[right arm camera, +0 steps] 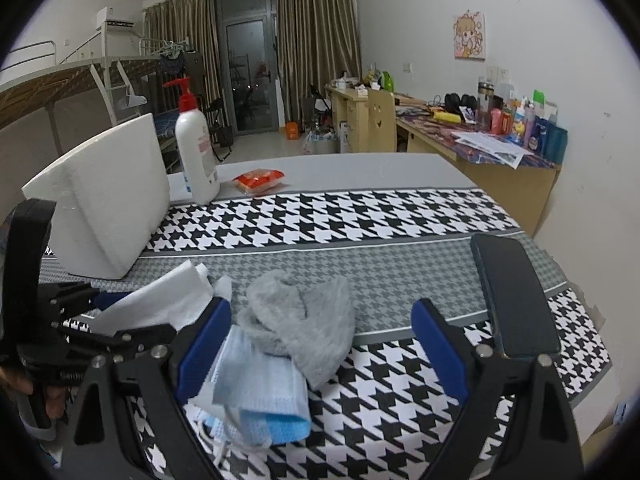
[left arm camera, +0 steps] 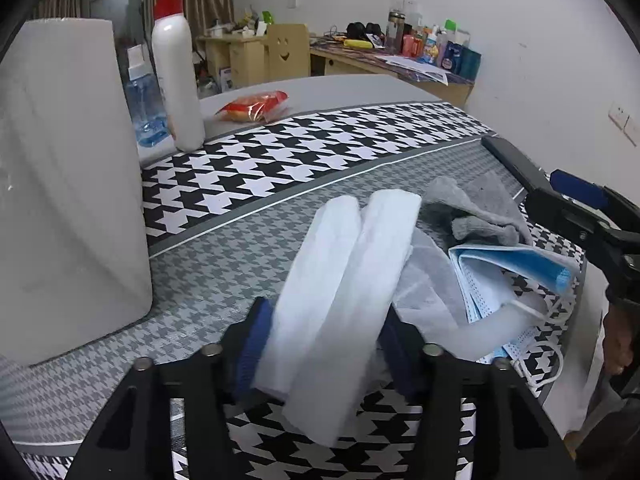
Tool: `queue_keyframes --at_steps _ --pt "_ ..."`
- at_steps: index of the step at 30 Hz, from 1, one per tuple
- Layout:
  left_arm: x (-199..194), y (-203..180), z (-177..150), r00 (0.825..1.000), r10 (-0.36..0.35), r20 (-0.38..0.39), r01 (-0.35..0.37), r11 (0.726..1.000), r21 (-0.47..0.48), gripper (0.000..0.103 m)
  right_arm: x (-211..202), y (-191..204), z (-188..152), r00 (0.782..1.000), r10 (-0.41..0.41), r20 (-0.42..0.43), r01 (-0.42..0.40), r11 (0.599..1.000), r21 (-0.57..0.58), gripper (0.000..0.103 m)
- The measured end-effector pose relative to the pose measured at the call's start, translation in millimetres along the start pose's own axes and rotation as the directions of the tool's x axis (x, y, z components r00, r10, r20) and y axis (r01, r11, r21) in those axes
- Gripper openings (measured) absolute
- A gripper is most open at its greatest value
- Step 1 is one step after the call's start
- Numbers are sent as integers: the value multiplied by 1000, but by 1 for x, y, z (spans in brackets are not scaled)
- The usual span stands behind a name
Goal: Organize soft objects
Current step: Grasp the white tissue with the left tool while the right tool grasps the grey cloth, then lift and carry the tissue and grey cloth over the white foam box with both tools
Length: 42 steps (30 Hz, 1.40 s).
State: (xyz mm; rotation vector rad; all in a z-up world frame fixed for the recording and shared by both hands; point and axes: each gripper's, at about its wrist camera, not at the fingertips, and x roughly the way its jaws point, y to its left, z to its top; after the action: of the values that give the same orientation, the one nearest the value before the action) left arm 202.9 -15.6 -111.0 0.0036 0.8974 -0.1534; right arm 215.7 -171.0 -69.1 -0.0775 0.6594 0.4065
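The left hand-held gripper (left arm camera: 326, 344) is clamped on a folded white cloth (left arm camera: 340, 280), whose lower end hides the gap between its blue pads, just above the houndstooth-covered surface (left arm camera: 280, 160). The right hand-held gripper (right arm camera: 322, 346) stands wide apart and empty over a crumpled grey sock (right arm camera: 304, 320) and a heap of blue face masks (right arm camera: 260, 396), its left finger covering part of the masks. The masks' ear loops trail out of sight beneath the gripper body.

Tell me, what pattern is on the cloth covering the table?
Houndstooth: the cloth has bold black-and-white bands and a finer grey one between them, clearest in the right wrist view.
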Motion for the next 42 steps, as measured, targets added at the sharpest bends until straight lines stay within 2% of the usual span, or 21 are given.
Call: queue_keyframes --at_steps 2,3,4,6,11,18,23,25,27,29,31,36,42 --pt "0 -1 -2 999 32 5 -32 999 20 40 3 0 0 1000 -2 -5 2 1000 -3 94" --pt "0 -3 -2 999 44 9 -44 999 30 32 4 0 0 1000 -3 -9 3 1000 -3 94" --pt "-1 -4 -3 999 42 12 -42 998 37 21 6 0 0 1000 0 -16 0 1000 -5 94" --pt "-3 -7 -4 1000 -6 10 5 999 49 6 9 0 2 1000 -4 -27 4 1000 -12 94" --pt "-6 -8 -5 998 -58 23 56 996 63 5 17 0 6 998 1 -56 -2 1000 -24 94" --pt "-16 -1 -6 996 -63 67 62 998 21 5 33 1 6 994 9 -109 -12 1000 -27 93" --pt "-20 2 -7 993 -75 91 75 997 4 5 50 0 2 982 26 -186 -28 1000 -11 65" --pt "-23 1 -8 992 -73 105 73 997 7 5 55 0 0 978 22 -205 -25 1000 -9 64" --pt "-25 1 -8 991 -69 118 68 998 6 5 57 1 -1 977 27 -213 -29 1000 -10 51" --pt "-27 0 -8 989 -63 130 63 998 8 5 56 1 0 977 23 -213 -24 1000 -3 32" --pt "-28 0 -8 989 -60 137 59 998 10 5 53 1 1 978 26 -206 -26 1000 3 22" --pt "-30 -1 -9 987 -56 150 55 998 11 5 37 -1 8 987 37 -156 -33 999 24 15" --pt "-44 -1 -10 977 -77 197 75 997 16 5 14 -4 14 995 19 -101 -14 998 57 14"
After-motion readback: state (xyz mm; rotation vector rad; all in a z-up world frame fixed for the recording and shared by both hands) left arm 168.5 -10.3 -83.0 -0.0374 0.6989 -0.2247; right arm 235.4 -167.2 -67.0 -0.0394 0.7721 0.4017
